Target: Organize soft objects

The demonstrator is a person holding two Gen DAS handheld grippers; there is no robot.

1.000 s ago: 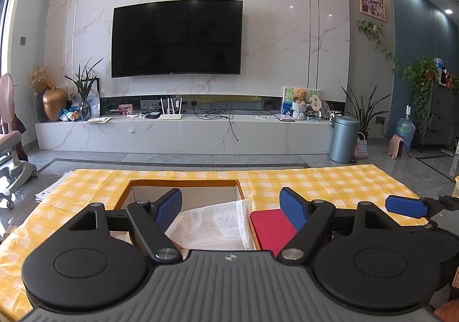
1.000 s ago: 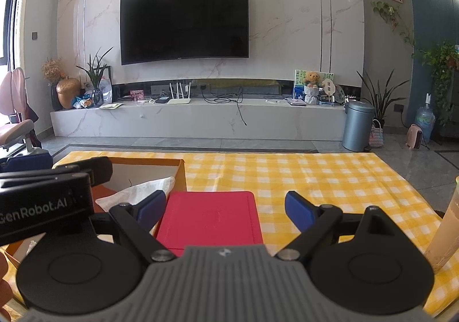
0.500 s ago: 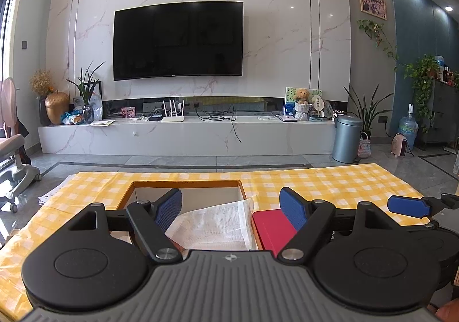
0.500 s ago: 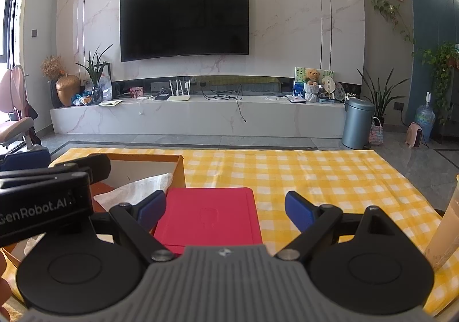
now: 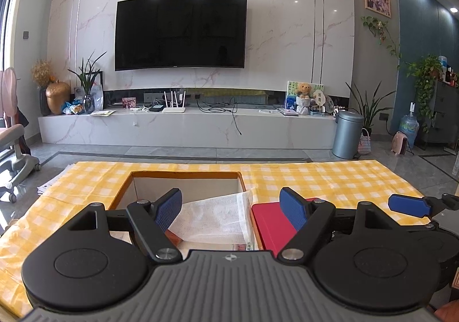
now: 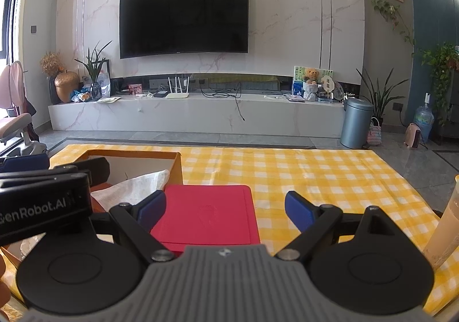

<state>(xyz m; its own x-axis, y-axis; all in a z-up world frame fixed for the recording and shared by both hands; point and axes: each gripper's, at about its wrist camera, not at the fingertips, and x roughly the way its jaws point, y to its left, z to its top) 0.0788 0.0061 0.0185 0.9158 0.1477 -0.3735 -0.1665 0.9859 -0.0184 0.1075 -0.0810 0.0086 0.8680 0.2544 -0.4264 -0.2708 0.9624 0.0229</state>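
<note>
An open cardboard box [image 5: 183, 175] sits on the yellow checked tablecloth [image 5: 315, 181]. A white soft cloth [image 5: 218, 215] lies inside it and sticks up over its right wall; it also shows in the right wrist view [image 6: 134, 187]. A flat red lid [image 6: 206, 215] lies on the cloth right of the box [image 6: 175, 167]. My left gripper [image 5: 231, 208] is open and empty, held above the box's near side. My right gripper [image 6: 225, 208] is open and empty above the red lid.
A tall translucent cup [image 6: 444, 230] stands at the right edge of the table. The left gripper's body [image 6: 43, 201] is close on the right gripper's left. A TV wall, low marble console and grey bin [image 6: 355, 124] lie beyond the table.
Both grippers have risen and tilted slightly, so the table appears a little lower in view. Both stay open and empty. The cloth and lid have not moved.
</note>
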